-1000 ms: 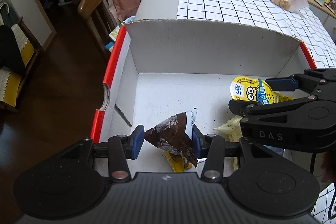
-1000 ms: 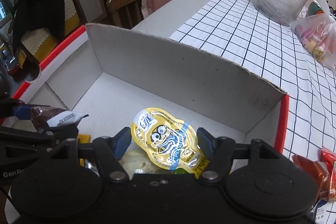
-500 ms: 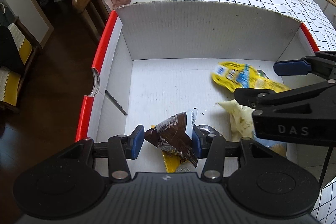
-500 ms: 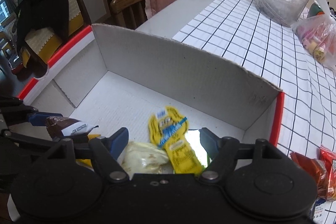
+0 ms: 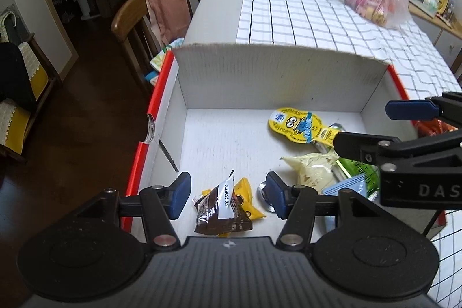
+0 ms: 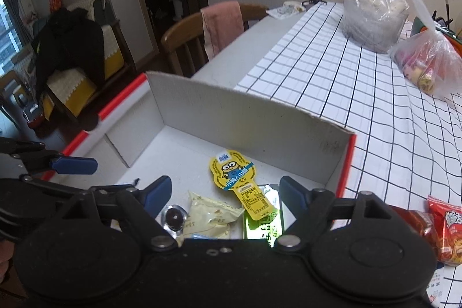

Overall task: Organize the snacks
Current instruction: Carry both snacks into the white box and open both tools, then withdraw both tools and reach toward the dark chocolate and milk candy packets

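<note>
Both grippers stood with their jaws apart and empty above the white cardboard box (image 5: pixel 277 77), having just been opening. In the left wrist view the left gripper (image 5: pixel 228 194) hung over the brown snack packet (image 5: pixel 222 210), which lay free on the box floor at the lower centre of the frame, with clear gaps to both blue pads; its long axis ran roughly up and down the frame, across the line between the pads. In the right wrist view the right gripper (image 6: pixel 223 194) framed the yellow cartoon pouch (image 6: pixel 239 181), which lay flat near the lower centre, round head toward the back wall and tail pointing down-right onto a green packet (image 6: pixel 261 224).

With both items released inside the box, the next pick probably lay outside it. The red snack bags (image 6: pixel 441 230) sat on the checked tablecloth (image 6: pixel 361 94) at the right edge of the right wrist frame, just past the box's red-edged side wall. The right gripper was the nearer one, and would likely have to clear that wall to the right.
</note>
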Action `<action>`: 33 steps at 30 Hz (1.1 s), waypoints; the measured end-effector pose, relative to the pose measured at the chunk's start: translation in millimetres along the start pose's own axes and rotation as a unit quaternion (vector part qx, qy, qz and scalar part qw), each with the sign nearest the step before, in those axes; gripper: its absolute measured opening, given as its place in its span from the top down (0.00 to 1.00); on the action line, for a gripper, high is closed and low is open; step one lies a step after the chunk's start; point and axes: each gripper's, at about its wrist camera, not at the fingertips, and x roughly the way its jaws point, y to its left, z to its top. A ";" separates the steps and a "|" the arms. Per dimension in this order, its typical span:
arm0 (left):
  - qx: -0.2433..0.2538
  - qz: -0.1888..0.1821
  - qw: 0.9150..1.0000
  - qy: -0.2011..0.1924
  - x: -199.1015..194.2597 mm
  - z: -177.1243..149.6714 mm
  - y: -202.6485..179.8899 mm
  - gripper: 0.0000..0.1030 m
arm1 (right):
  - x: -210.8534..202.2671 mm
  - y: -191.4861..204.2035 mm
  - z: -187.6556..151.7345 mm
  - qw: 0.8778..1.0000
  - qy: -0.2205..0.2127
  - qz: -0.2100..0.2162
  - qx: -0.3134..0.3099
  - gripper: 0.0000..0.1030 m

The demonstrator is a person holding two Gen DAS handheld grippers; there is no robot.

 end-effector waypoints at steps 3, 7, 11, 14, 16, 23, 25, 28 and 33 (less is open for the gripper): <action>0.000 -0.006 1.000 -0.013 -10.7 -0.3 -3.7 0.45 | -16.3 -1.5 -1.4 1.000 -0.017 0.005 0.004 0.17; -0.001 -0.019 0.999 -0.031 -26.2 -1.5 -10.1 0.40 | -37.6 -5.0 -4.6 0.999 -0.039 0.012 0.008 0.14; 0.001 -0.035 0.998 -0.046 -39.3 -2.3 -17.8 0.37 | -59.6 -11.8 -9.8 0.998 -0.061 0.017 0.015 0.11; 0.002 -0.047 0.997 -0.055 -47.4 -2.8 -25.2 0.36 | -75.0 -19.3 -13.4 0.997 -0.077 0.019 0.021 0.06; 0.001 -0.059 0.996 -0.063 -53.2 -2.9 -30.3 0.35 | -84.9 -25.9 -16.7 0.996 -0.086 0.021 0.026 0.06; 0.006 -0.096 0.992 -0.087 -69.9 -2.7 -59.7 0.30 | -118.3 -57.7 -33.2 0.992 -0.117 0.024 0.049 0.00; 0.011 -0.105 0.990 -0.091 -72.2 -1.4 -71.8 0.29 | -127.6 -66.7 -40.5 0.991 -0.123 0.017 0.054 0.00; 0.013 -0.116 0.988 -0.097 -74.6 0.4 -88.8 0.29 | -138.9 -84.8 -50.7 0.989 -0.128 0.008 0.067 0.00; 0.024 -0.128 0.986 -0.099 -75.9 2.1 -121.9 0.25 | -151.1 -116.5 -67.8 0.988 -0.123 -0.013 0.089 0.00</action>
